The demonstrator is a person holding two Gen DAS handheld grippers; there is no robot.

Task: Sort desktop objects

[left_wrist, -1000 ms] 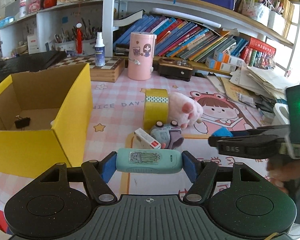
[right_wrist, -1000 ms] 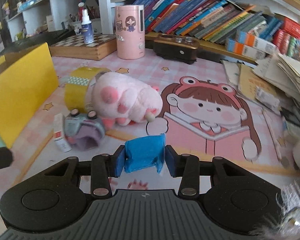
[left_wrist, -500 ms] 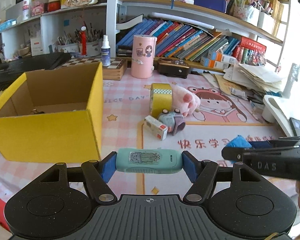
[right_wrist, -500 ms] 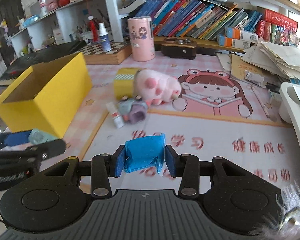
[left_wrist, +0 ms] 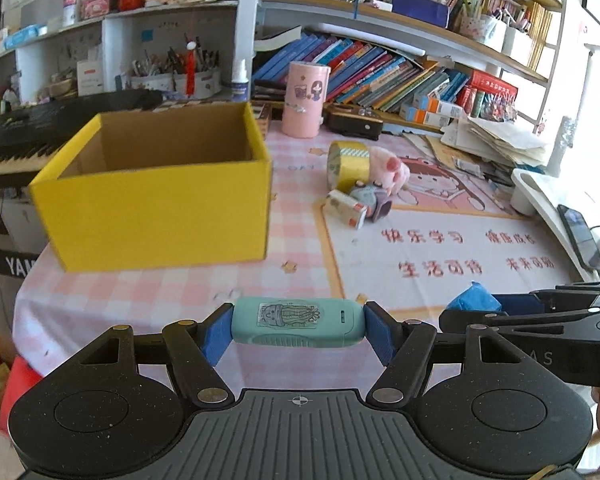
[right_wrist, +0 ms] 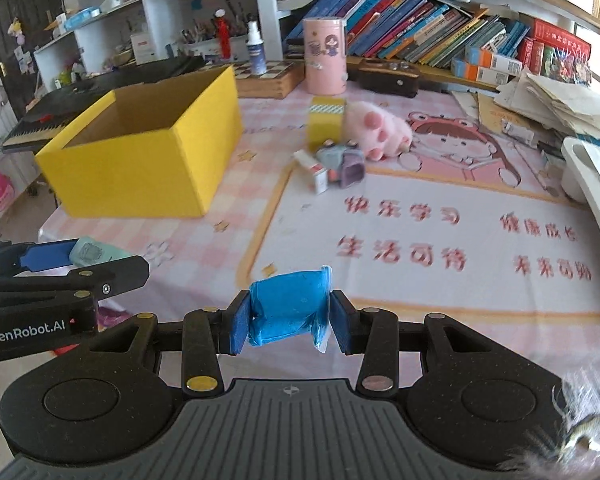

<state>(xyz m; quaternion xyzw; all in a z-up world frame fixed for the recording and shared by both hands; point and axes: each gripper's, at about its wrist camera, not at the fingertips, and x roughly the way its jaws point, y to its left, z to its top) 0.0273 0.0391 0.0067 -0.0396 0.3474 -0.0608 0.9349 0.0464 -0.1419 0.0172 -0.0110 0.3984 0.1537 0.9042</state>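
Left gripper (left_wrist: pixel 298 330) clamps teal case (left_wrist: pixel 296 323) endwise: rigid, smooth, I judge slip-prone. Right gripper (right_wrist: pixel 288 318) pinches soft blue packet (right_wrist: pixel 286 307), light, crushable; both short of yellow box (left_wrist: pixel 160 204).

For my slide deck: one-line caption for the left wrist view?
Left gripper clamps a teal case near the open yellow box; right gripper alongside.

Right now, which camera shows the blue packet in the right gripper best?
The right wrist view: the blue packet sits centred, pinched between the right gripper's pads. The left wrist view shows only its tip poking from the jaws, side-on.
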